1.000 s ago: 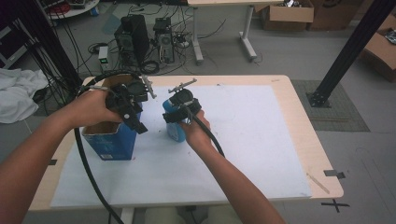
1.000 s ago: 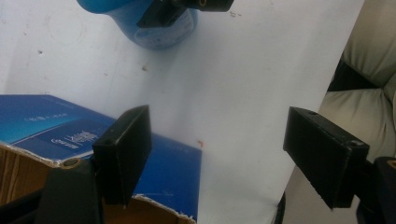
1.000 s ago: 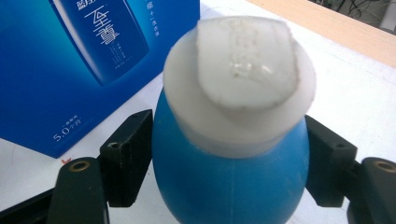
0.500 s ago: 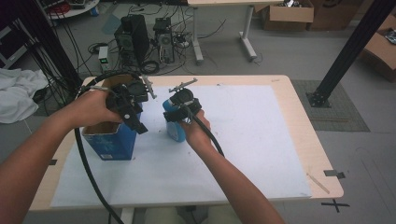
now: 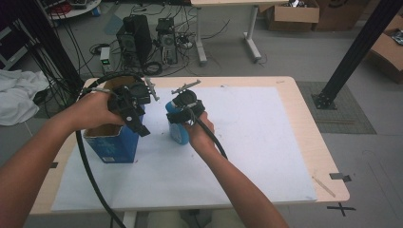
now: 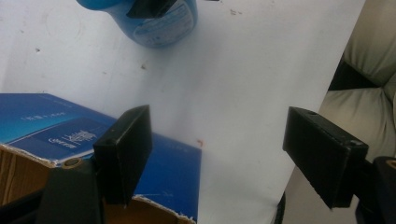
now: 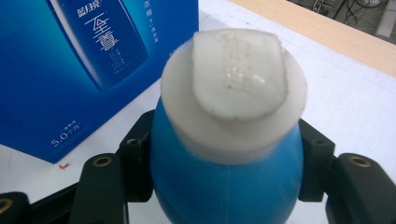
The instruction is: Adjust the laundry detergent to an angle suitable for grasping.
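Observation:
A blue bottle (image 7: 224,186) with a white flip cap (image 7: 233,84) stands upright on the white sheet. My right gripper (image 7: 224,154) has just been closing, and its pads (image 7: 137,154) now press on the bottle's two sides below the cap. From above, the right gripper (image 5: 183,114) sits over the bottle (image 5: 179,135). My left gripper (image 6: 224,158) is open with nothing between its jaws. It hovers over the near corner of an open blue carton (image 6: 159,172). In the high view the left gripper (image 5: 135,114) is at the carton's (image 5: 111,145) top right edge.
The bottle (image 6: 159,23) stands just right of the carton on a white sheet (image 5: 266,142) that covers a wooden table (image 5: 313,137). Black cables trail from both grippers toward the near edge. Computers, cables and cardboard boxes lie on the floor beyond the table.
Both hands stay where they were. From above, no shift of the bottle or the carton can be made out.

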The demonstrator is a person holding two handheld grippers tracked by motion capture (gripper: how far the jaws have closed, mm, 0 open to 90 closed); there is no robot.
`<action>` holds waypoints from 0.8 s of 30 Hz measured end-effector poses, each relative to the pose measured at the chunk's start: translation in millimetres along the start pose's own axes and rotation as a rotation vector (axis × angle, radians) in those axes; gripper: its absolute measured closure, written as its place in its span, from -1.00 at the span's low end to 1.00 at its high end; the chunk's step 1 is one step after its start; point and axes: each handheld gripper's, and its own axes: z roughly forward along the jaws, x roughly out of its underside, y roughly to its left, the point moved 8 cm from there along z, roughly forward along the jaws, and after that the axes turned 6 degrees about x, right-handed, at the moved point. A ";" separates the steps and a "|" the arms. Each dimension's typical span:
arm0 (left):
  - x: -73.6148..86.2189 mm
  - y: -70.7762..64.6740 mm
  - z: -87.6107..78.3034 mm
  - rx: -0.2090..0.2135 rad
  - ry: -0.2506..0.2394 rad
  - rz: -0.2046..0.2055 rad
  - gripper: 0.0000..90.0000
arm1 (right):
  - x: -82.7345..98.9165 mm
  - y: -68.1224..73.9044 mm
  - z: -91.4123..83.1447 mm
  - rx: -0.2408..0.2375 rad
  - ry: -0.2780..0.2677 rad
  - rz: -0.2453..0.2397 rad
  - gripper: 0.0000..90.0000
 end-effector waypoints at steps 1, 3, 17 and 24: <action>0.0 0.0 -0.1 -0.001 0.000 0.000 -0.45 | 0.0 0.0 0.0 0.000 -0.002 0.001 -0.15; -0.1 -0.1 0.1 -0.001 0.001 0.000 -0.45 | 0.3 -0.4 -0.1 -0.003 -0.009 -0.005 -0.14; -0.9 -0.6 -1.6 -0.007 -0.002 0.000 -0.45 | 1.8 -4.1 -5.9 -0.029 0.001 -0.048 -0.14; -2.2 -0.8 -1.0 -0.008 -0.002 0.000 -0.45 | 3.1 -11.7 -20.5 -0.048 0.010 -0.075 -0.14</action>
